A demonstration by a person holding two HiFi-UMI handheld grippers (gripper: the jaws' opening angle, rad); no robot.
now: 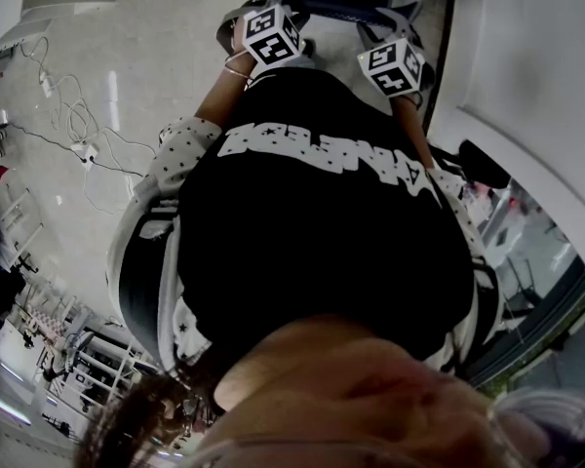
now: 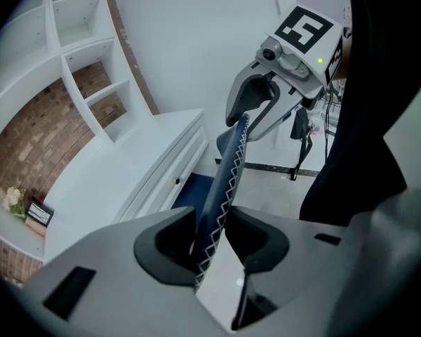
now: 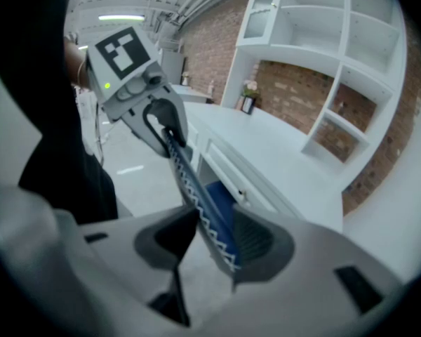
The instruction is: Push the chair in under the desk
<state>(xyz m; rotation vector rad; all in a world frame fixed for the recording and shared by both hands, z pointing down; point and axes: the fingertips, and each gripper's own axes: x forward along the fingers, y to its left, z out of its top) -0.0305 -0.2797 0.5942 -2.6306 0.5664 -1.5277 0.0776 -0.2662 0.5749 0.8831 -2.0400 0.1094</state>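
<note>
Chair-back edge runs from lower centre to upper right of frame. L gripper & R gripper are both clamped on it.

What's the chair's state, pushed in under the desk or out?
Out: the chair back stands off the desk front, seat visible between.

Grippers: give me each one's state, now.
Left gripper: closed on the chair back.
Right gripper: closed on the same chair back.
</note>
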